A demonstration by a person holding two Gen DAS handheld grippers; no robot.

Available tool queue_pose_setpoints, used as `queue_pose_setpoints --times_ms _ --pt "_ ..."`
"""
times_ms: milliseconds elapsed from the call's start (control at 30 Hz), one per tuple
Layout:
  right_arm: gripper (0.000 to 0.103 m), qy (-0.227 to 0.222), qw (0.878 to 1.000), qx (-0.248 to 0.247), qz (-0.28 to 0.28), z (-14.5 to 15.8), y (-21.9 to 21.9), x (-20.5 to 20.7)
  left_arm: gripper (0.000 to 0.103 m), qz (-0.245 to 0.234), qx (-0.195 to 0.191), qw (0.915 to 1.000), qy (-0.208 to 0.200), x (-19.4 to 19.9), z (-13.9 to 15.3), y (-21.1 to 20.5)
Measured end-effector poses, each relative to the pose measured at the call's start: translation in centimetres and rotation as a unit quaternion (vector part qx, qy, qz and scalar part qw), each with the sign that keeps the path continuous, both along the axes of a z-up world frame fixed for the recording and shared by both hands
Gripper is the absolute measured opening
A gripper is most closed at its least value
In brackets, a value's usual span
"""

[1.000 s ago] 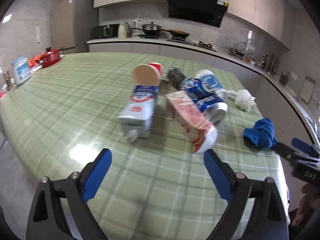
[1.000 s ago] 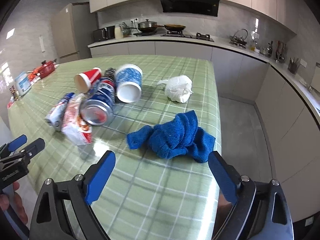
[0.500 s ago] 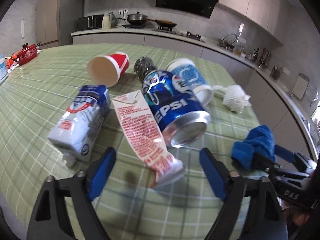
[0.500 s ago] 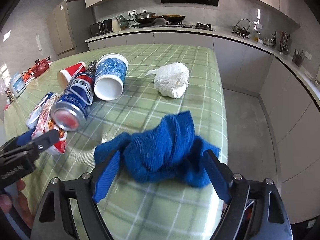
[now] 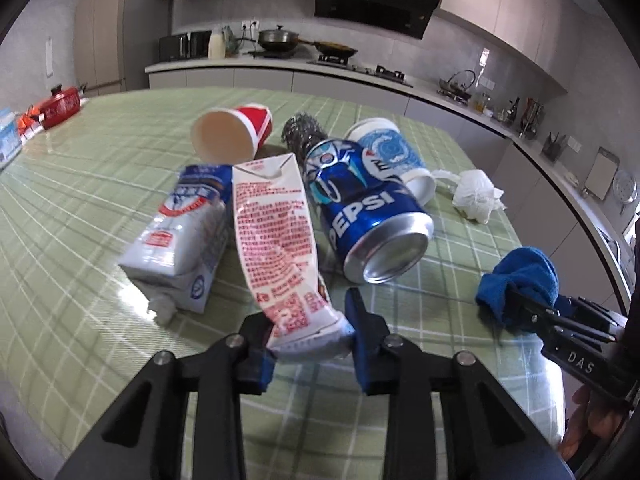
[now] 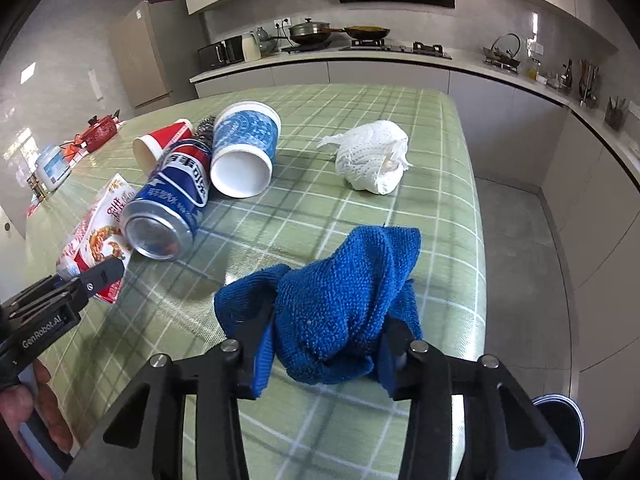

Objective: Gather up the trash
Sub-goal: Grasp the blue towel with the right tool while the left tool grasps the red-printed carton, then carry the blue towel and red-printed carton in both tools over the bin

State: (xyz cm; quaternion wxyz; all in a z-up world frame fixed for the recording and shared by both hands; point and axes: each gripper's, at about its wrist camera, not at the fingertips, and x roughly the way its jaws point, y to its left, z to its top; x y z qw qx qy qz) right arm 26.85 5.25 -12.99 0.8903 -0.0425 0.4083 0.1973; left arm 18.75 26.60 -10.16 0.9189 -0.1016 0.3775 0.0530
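Trash lies on a green checked table [image 5: 80, 184]. My left gripper [image 5: 310, 334] is shut on the near end of a flattened red-and-white carton [image 5: 276, 240]. Beside it lie a blue-and-white carton [image 5: 184, 236], a Pepsi can [image 5: 368, 216], a red paper cup [image 5: 236, 134], a blue paper cup [image 5: 394, 156], a steel scourer [image 5: 300, 130] and a crumpled white tissue [image 5: 476, 194]. My right gripper [image 6: 326, 354] is shut on a blue cloth [image 6: 340, 300] near the table's right edge. The can [image 6: 172, 204] and tissue [image 6: 372, 160] also show in the right wrist view.
A red pot [image 5: 60, 106] and small boxes stand at the table's far left. The table's right edge [image 6: 478, 208] drops to a grey floor. Kitchen counters with a stove run along the back wall.
Both grippers moved forward and closed: the left on the red-and-white carton, the right on the blue cloth. Both were open a second ago.
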Motion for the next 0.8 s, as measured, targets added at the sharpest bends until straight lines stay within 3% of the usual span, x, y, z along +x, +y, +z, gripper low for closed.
queue_pose_setpoints --times_ms 800 --pt "0.044 -0.04 0.999 0.025 -0.015 5.0 -5.2 -6.5 0.032 -0.037 0.019 0.9988 -0.026 -4.0 3.0 -6.1"
